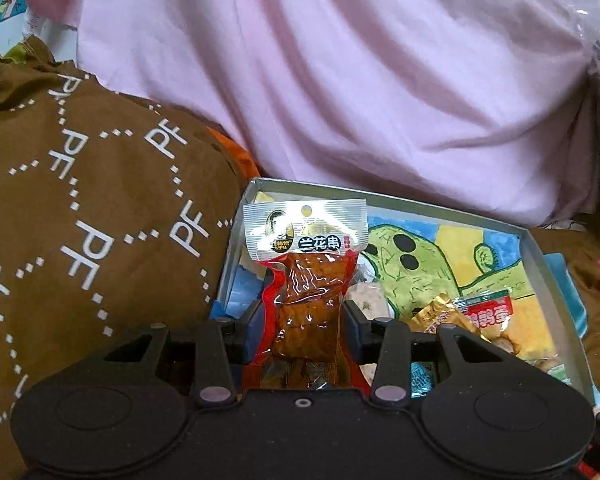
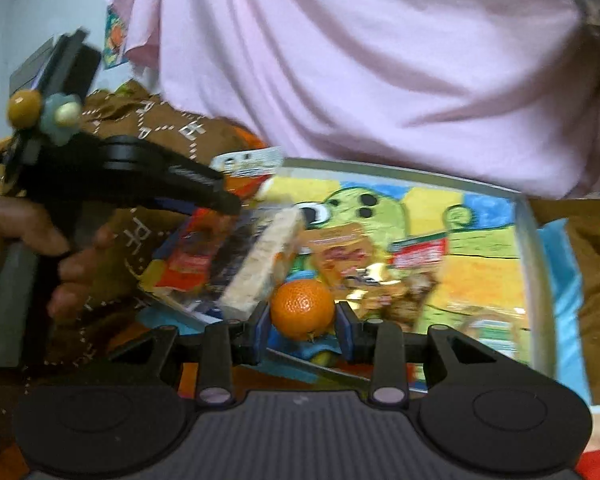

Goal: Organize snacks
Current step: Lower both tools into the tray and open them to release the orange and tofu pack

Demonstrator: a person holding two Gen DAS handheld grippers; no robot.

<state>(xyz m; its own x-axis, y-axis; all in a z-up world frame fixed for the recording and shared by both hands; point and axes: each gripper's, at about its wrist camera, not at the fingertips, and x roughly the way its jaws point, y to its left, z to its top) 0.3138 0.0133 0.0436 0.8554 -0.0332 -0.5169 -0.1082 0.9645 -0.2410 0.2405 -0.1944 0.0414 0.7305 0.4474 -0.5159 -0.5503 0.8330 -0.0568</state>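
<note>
Right now your left gripper [image 1: 303, 312] is closed on a red-edged packet [image 1: 305, 276] of brown dried tofu, pads pressing its lower half while the silvery header stands upright above the fingers. Your right gripper [image 2: 302, 318] is closed on a small orange [image 2: 302, 309], pinched at its widest part. The packet looks light and slick, its film soft and apt to crumple, so a hold low on the filled body, as you have, seems safer than the thin header. The orange is probably firmer and heavier, round enough to roll, with a skin that would bruise under a hard squeeze. Just beyond both sits a shallow box [image 1: 540, 248] lined with a green cartoon picture, with other packets [image 1: 486, 308] and a pale bar [image 2: 266, 256] lying loose in it. Beside it lies brown lettered cloth [image 1: 84, 208]; behind it hangs pink fabric [image 1: 340, 80].
</note>
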